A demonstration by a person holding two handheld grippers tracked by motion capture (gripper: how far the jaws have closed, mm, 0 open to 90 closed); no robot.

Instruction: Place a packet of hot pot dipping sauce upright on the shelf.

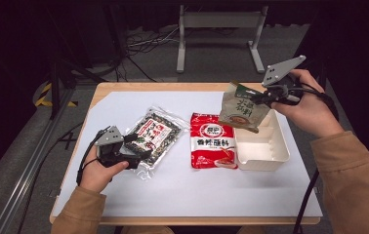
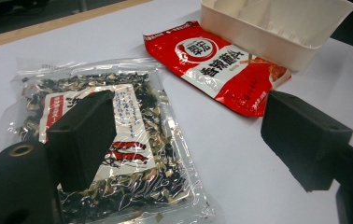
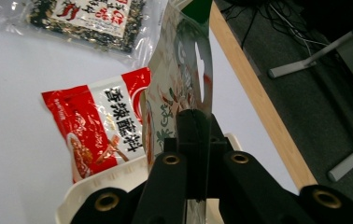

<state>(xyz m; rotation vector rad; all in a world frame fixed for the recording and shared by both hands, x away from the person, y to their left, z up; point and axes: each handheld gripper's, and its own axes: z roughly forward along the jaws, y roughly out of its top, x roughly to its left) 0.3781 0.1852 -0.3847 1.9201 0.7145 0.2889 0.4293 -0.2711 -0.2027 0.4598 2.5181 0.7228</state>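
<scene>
The right gripper point(image 1: 269, 97) pinched the beige packet point(image 1: 240, 108) above the white bin point(image 1: 266, 152), ready to drop; the left gripper point(image 1: 134, 146) spread wide over the seaweed bag point(image 1: 159, 130) near the table's point(image 1: 182, 185) left edge.

— What lies flat mid-table?
— A red seasoning packet point(image 1: 213, 146) with white lettering, on the white table sheet point(image 1: 182, 190).
— Beyond the table?
— A grey metal stand point(image 1: 219, 29) and loose cables point(image 1: 143, 41) on the floor.
</scene>
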